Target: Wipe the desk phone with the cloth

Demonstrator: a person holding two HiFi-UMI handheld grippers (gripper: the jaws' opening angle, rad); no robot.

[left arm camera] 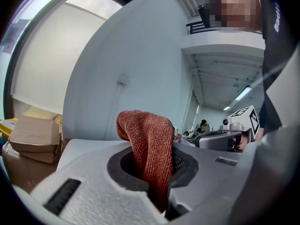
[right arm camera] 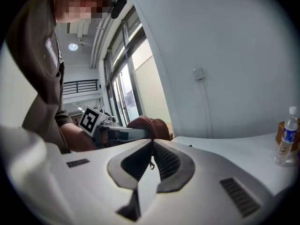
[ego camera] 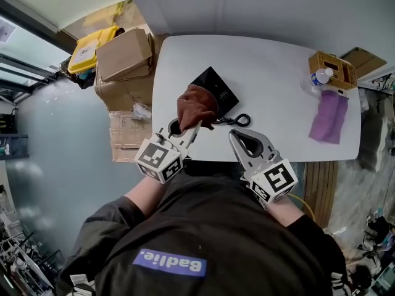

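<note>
The left gripper (ego camera: 185, 131) is clamped on the rust-red cloth (ego camera: 196, 105), which overlaps the seven-o'clock corner of the desk phone (ego camera: 219, 85). At the phone's five o'clock, the right gripper (ego camera: 236, 134) is closed and empty. Wiping looks barely begun, and most of the phone is still left to do.

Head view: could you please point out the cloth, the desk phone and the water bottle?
cloth (ego camera: 196, 106): head view, middle of the bunched red-brown fabric.
desk phone (ego camera: 217, 86): head view, bare black body beyond the cloth.
water bottle (ego camera: 319, 78): head view, its blue label.
</note>
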